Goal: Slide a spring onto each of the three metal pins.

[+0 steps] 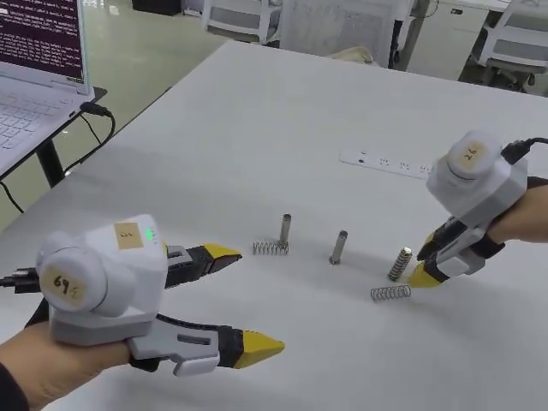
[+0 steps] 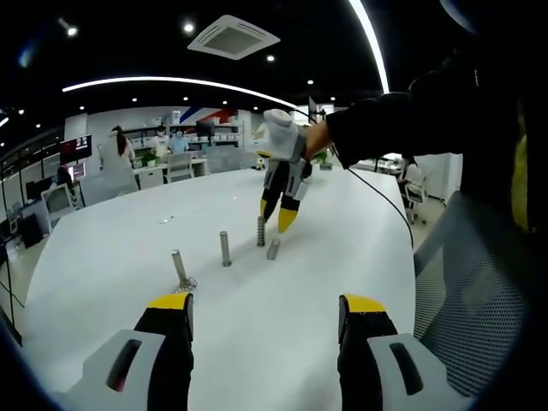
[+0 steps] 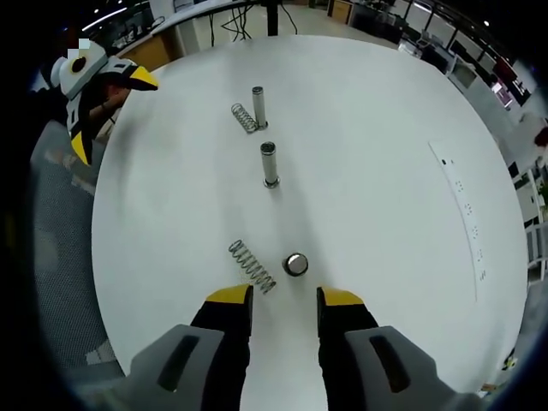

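Steel spring [image 3: 252, 265] lies flat just ahead-left of the empty, parted right tongs [image 3: 285, 296], axis slanting toward them; left tongs [image 2: 266, 302], also parted, sit well away.

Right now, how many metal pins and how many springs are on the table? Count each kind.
Metal pins: 3, namely left pin, middle pin, right pin.
Springs: 3, namely left loose spring, right loose spring, fitted spring on the right pin.
Total: 6.
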Demonstrator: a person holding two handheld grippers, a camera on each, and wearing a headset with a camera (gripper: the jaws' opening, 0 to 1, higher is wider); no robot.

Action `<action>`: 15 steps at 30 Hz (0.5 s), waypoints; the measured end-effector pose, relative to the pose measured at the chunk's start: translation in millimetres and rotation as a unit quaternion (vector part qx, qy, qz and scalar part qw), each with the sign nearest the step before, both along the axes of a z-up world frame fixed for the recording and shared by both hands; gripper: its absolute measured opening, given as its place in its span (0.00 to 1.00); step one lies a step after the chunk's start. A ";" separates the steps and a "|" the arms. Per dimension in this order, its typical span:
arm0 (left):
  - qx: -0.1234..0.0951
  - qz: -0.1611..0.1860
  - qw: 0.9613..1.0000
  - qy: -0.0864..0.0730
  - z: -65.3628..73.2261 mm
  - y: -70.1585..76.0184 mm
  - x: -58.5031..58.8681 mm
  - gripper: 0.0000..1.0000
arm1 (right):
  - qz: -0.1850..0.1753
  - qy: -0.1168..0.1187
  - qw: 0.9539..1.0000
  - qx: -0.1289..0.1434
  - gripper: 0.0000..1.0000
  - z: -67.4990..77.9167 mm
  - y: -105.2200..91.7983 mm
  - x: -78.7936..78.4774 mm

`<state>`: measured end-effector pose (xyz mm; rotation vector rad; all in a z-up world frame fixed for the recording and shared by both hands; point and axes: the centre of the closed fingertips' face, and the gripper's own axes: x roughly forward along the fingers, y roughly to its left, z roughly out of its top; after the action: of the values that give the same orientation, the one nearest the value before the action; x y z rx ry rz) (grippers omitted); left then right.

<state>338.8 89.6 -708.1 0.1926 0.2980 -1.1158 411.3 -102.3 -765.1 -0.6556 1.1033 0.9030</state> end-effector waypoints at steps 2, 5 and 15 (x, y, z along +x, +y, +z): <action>0.000 0.000 1.000 0.000 -0.1 0.1 0.0 0.65 | 0.001 0.002 1.000 0.001 0.27 -1.8 0.6 -2.9; 0.000 0.000 1.000 0.000 0.2 0.1 -0.2 0.65 | 0.001 0.006 1.000 0.003 0.26 -3.9 2.0 -6.0; 0.000 -0.001 1.000 0.001 0.0 0.1 -0.4 0.65 | 0.000 0.016 1.000 0.014 0.25 -14.0 8.5 -12.4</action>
<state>338.4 89.7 -708.2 0.1925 0.2991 -1.1170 398.9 -93.8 -779.1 -0.6201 1.1170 0.9295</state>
